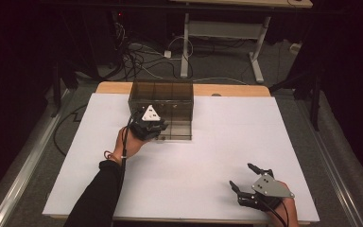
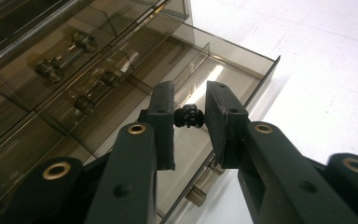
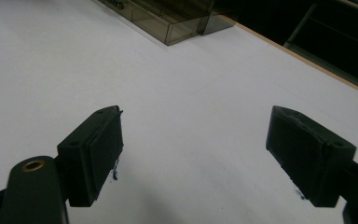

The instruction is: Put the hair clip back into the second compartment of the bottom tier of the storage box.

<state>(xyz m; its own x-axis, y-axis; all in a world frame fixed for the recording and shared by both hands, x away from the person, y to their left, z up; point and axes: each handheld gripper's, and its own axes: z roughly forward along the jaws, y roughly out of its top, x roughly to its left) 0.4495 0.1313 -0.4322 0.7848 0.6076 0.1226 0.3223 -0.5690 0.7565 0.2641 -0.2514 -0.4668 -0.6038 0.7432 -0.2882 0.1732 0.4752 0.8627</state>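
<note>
Two grippers are working at the white bench (image 1: 208,156), and only one is busy. The left gripper (image 2: 189,116) is hanging over the pulled-out bottom drawer (image 2: 223,74) of a smoky clear drawer box (image 1: 161,106) standing at the far edge of the bench. Its fingers (image 2: 164,122) are pinching a small black part (image 2: 189,116), which is sitting between the pads and above the drawer's floor, not yet resting on it. The right gripper (image 3: 193,154) is waiting near the front right of the bench, well apart from the box, its fingers (image 3: 100,149) spread wide with nothing between them.

The step in hand looks like stowing the small part in the open drawer, though taking it out cannot be ruled out from these pictures. If stowing is meant, the next move is calling for a short lowering into the compartment, a gentle spreading of the fingers, and then a push on the drawer front to close it.

The part is too small and dark to identify. In the high view, the hand and gripper are covering the drawer's front, and the tinted walls are making the dividers and the contents of the other drawers hard to read; whether the two metal handles (image 2: 67,53) above belong to shut drawers is likely but not certain.
</note>
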